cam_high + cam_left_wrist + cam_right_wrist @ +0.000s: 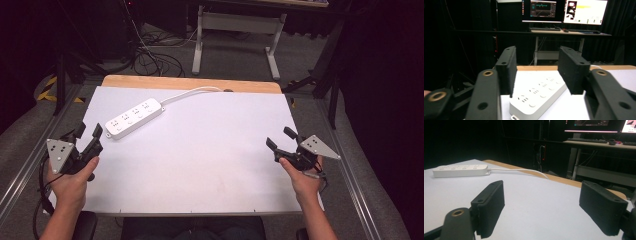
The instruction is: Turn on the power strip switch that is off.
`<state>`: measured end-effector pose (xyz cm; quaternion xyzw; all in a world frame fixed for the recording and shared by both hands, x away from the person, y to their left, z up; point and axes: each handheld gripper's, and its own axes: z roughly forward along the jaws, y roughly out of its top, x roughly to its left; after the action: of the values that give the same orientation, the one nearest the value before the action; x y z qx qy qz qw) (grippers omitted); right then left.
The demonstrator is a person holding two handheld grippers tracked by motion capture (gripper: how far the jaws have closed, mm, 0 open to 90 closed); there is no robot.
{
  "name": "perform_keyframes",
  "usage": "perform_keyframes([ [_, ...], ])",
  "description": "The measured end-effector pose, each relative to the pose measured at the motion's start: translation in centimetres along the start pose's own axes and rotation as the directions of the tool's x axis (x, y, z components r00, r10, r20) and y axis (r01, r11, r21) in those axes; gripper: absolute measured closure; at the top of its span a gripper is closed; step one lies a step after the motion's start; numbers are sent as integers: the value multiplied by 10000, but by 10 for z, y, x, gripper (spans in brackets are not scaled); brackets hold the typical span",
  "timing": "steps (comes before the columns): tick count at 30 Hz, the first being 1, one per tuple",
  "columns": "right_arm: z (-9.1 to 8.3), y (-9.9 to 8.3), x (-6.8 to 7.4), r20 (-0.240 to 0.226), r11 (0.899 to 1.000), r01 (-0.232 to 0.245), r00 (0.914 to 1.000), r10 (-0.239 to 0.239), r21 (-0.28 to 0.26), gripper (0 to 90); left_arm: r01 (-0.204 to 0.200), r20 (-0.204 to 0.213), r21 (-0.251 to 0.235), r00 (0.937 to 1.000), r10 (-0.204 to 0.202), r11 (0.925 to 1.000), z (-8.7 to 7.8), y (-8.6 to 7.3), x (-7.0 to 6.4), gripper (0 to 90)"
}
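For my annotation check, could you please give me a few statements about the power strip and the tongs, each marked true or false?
1. The power strip lies nearer the left tongs than the right tongs. True.
2. The left tongs grip the strip. False: they are open and apart from it.
3. The strip's cable runs toward the table's far edge. True.
4. The right tongs are shut. False: their jaws stand wide apart.

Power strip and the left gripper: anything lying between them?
Nothing. In the high view, bare white table separates the left gripper from the power strip.
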<state>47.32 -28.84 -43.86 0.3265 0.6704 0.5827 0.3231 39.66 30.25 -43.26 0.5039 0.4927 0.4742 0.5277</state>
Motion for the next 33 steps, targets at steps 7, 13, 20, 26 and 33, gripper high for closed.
perform_keyframes([
  [7,0,0,0,-1,10000,-10,10000,10,-3,209,-17,79,57,10000,16,10000,-2,1,2,710],
  [13,0,-1,1,-40,10000,61,10000,-60,72,212,109,-130,-10,9999,-109,9999,-5,3,6,873],
  [20,1,-1,1,-68,9999,27,10000,-26,100,212,-191,-585,-362,9981,169,9992,-2,15,9,899],
  [26,2,0,0,-56,10000,-32,10000,33,78,211,-274,-759,-207,9968,257,9994,9,23,8,899],
  [33,4,-1,0,-95,9999,25,10000,-23,146,210,-813,-577,-134,9951,804,9966,18,34,1,899],
])
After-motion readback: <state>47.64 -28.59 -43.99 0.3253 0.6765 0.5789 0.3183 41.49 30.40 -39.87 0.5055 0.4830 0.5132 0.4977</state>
